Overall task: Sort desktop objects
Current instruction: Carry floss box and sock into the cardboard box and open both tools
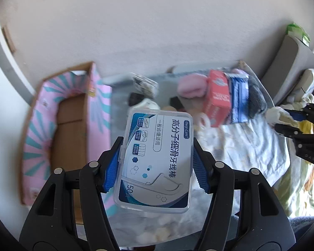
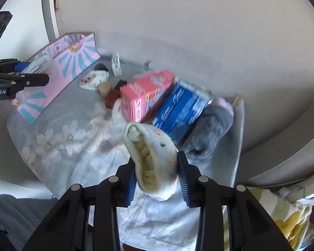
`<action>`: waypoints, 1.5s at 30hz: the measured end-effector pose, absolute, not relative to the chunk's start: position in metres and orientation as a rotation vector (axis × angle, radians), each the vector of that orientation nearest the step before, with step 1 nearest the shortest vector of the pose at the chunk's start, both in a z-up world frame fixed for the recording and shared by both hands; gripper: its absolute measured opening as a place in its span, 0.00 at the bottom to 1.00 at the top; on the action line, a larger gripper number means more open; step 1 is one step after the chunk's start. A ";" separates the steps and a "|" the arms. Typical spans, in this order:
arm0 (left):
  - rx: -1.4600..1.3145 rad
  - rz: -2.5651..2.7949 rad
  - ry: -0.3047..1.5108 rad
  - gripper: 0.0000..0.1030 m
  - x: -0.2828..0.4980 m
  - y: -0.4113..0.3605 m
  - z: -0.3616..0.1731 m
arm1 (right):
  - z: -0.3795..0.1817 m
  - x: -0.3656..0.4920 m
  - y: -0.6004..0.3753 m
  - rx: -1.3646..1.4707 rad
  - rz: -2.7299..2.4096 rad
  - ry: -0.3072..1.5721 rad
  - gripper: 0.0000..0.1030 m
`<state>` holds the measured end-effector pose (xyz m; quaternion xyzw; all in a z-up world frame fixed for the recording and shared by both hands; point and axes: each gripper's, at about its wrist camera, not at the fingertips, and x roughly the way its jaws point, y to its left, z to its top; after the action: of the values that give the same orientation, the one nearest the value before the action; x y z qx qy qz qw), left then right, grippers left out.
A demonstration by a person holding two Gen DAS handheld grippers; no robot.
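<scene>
The left gripper (image 1: 157,156) has its blue ribbed pads pressed on the long sides of a clear, flat, round-cornered plastic floss-pick box (image 1: 155,159), held clear above the worktop; its printed label is sharp, while everything behind it is smeared by motion blur. The right gripper (image 2: 157,177) pinches a cream ribbed knit sock (image 2: 152,159), flecked with small dark and orange spots, its cuff gaping toward the camera and its lower end hidden between the jaws.

Below lies a pale grey cloth with white flowers (image 2: 58,138) spread over the worktop. On it, a pink cardboard box with teal rays (image 1: 52,129) stands open, brown inside, its near end cut off by the left gripper's frame. A coral-red carton (image 2: 146,96) leans against a blue packet (image 2: 182,110), which touches a fuzzy grey bundle (image 2: 209,133). Small items behind the carton, among them a beige cylinder and something dark red, are too blurred to name. A plain off-white wall (image 2: 198,31) rises behind. Yellowish crumpled fabric (image 2: 286,215) sits at the right edge, partly out of frame.
</scene>
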<state>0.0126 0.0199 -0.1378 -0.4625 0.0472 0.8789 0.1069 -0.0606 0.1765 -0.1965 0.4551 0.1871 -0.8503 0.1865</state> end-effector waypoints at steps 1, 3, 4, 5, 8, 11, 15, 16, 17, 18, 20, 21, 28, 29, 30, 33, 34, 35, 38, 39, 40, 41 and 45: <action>-1.362 2.592 0.128 0.56 0.013 0.016 -0.134 | -0.191 -0.061 0.175 1.275 -2.399 0.532 0.32; -1.344 2.619 0.102 0.56 0.014 0.006 -0.123 | -0.182 -0.065 0.171 1.272 -2.393 0.526 0.32; -1.334 2.626 0.091 0.56 0.015 0.002 -0.119 | -0.178 -0.067 0.168 1.270 -2.390 0.524 0.32; -1.324 2.639 0.079 0.56 0.015 -0.003 -0.114 | -0.173 -0.070 0.165 1.263 -2.387 0.519 0.32; -1.326 2.667 0.067 0.56 0.013 -0.016 -0.106 | -0.161 -0.081 0.155 1.260 -2.368 0.499 0.32; -1.333 2.685 0.023 0.56 0.009 -0.031 -0.096 | -0.145 -0.096 0.142 1.237 -2.357 0.492 0.32; -1.328 2.717 -0.003 0.56 0.001 -0.051 -0.081 | -0.123 -0.116 0.122 1.180 -2.318 0.477 0.32; -1.320 2.728 -0.004 0.56 0.000 -0.056 -0.076 | -0.116 -0.121 0.114 1.157 -2.309 0.478 0.32; -1.311 2.742 -0.009 0.56 -0.001 -0.063 -0.072 | -0.110 -0.126 0.105 1.136 -2.295 0.485 0.32; -1.306 2.750 -0.013 0.56 -0.002 -0.067 -0.069 | -0.105 -0.130 0.097 1.119 -2.285 0.495 0.32; -1.301 2.770 -0.022 0.56 -0.005 -0.078 -0.062 | -0.095 -0.139 0.073 1.076 -2.260 0.533 0.32; -1.304 2.781 -0.027 0.56 -0.007 -0.086 -0.059 | -0.090 -0.143 0.059 1.050 -2.246 0.552 0.32; -1.350 2.809 -0.023 0.56 -0.018 -0.125 -0.051 | -0.065 -0.159 -0.025 0.952 -2.078 0.536 0.32; -1.385 2.802 -0.010 0.56 -0.021 -0.131 -0.052 | -0.063 -0.162 -0.041 0.949 -2.044 0.544 0.32; -1.409 2.796 0.000 0.56 -0.024 -0.136 -0.053 | -0.061 -0.164 -0.053 0.947 -2.016 0.549 0.32; -1.462 2.765 0.012 0.56 -0.031 -0.152 -0.058 | -0.063 -0.171 -0.101 0.966 -1.914 0.614 0.32; -1.483 2.750 0.007 0.56 -0.034 -0.158 -0.061 | -0.065 -0.172 -0.111 0.980 -1.881 0.624 0.32; -1.499 2.743 0.002 0.56 -0.033 -0.160 -0.065 | -0.071 -0.175 -0.127 1.015 -1.816 0.627 0.32; -1.561 2.694 -0.021 0.56 -0.039 -0.169 -0.080 | -0.088 -0.176 -0.162 1.054 -1.739 0.639 0.32; -1.573 2.686 -0.017 0.56 -0.040 -0.170 -0.085 | -0.094 -0.177 -0.172 1.070 -1.730 0.652 0.32; -1.587 2.674 -0.010 0.56 -0.041 -0.170 -0.090 | -0.102 -0.177 -0.182 1.081 -1.724 0.669 0.32; -1.604 2.658 -0.002 0.56 -0.041 -0.170 -0.097 | -0.110 -0.177 -0.192 1.099 -1.708 0.683 0.32; -1.677 2.585 0.022 0.56 -0.038 -0.165 -0.125 | -0.142 -0.175 -0.217 1.180 -1.645 0.713 0.32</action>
<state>-0.0384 -0.1653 -0.1246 -0.5441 0.0072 0.8385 0.0298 -0.1752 -0.2169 -0.1418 0.4830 0.2920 -0.6734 0.4775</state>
